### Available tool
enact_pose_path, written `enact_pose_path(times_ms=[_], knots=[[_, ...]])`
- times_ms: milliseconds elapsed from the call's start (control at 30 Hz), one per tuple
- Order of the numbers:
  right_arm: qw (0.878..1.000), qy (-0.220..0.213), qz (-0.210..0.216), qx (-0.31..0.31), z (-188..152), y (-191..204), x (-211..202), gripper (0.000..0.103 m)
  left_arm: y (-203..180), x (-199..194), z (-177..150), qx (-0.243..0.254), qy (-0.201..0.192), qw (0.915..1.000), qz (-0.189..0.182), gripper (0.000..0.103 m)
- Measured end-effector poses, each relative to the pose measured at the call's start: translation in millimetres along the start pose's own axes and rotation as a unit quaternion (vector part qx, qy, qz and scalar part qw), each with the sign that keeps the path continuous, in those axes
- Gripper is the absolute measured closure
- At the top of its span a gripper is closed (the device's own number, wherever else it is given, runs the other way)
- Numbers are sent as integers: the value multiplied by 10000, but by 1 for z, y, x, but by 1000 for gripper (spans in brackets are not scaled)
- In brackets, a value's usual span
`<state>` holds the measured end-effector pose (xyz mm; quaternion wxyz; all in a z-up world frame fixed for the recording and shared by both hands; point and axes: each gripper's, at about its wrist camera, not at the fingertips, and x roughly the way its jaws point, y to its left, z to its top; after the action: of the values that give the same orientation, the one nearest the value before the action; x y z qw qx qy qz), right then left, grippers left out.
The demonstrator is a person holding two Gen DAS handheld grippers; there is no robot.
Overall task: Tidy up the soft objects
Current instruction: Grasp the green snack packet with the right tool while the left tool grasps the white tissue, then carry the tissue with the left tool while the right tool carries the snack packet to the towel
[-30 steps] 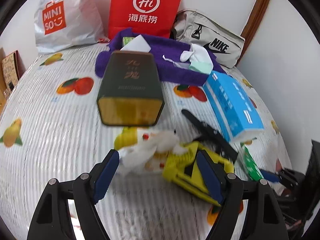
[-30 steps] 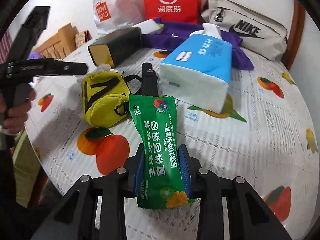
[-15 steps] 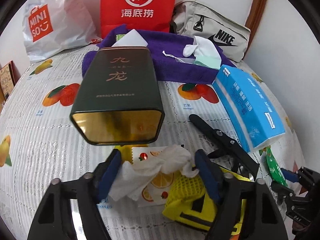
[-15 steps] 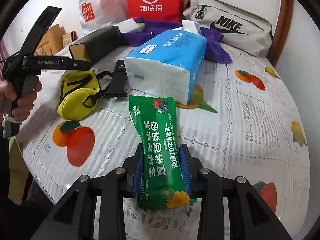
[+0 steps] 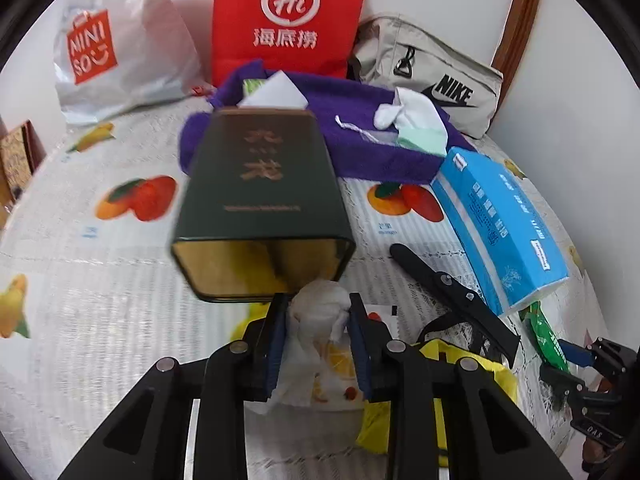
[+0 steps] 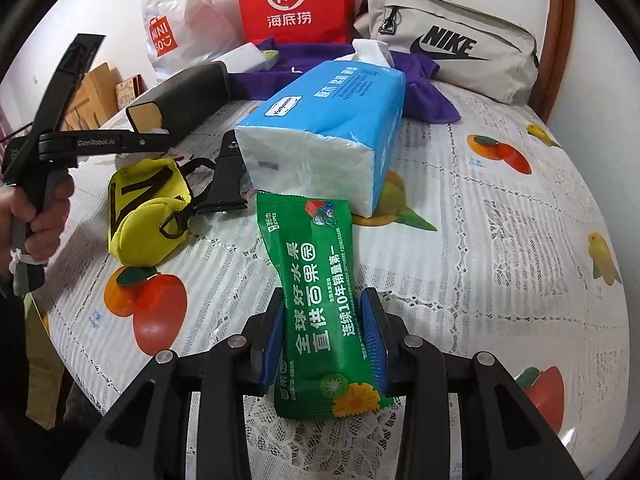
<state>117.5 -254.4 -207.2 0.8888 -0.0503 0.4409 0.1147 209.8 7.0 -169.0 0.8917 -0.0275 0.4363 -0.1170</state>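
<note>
— Fruit-print cloth covered the counter [image 6: 500, 208], with shopping bags and a grey pouch against the far wall. What did I have in each tool?

— Your left tool [image 5: 318, 320] was clenched on a crumpled white tissue [image 5: 316, 308], just in front of the open mouth of the dark tin [image 5: 260, 208] lying on its side. Your right tool [image 6: 322, 336] was grasping the green snack packet [image 6: 320, 288] near its lower end, the rest of it lying toward the blue tissue pack [image 6: 332, 120].

— How should I have handled the tissue?

— I'd have judged it best to keep the squeeze light but steady, since a loose tail hung below the pads, and to lift clear of the yellow pouch [image 6: 146, 208] beneath before moving, so nothing dragged along.

— And the packet?

— Held low like that, it could droop; moving it slowly seemed wise.
</note>
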Motion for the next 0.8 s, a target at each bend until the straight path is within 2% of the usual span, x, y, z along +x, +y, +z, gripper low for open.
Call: enact_pose_path(times_ms=[200,400,467,567,667,800], knots=[[9998,61,67,177,3,-2,-2,68,21,-24,-9,-337,-22,9992,195,75],[9994,94,107,302,3,-1,-2,68,35,-30,-35,-463,197,9980,392,75],[9995,126,107,282,2,2,-2,68,36,-27,-42,-449,279,9977,421,74],[9997,144,37,191,1,5,-1,68,30,-28,-48,-258,193,9979,564,72],[9996,128,117,244,3,4,2,63,26,-26,-47,-162,213,9982,537,64],[9993,48,184,315,5,2,4,61,25,-25,-47,-165,156,9983,531,63]])
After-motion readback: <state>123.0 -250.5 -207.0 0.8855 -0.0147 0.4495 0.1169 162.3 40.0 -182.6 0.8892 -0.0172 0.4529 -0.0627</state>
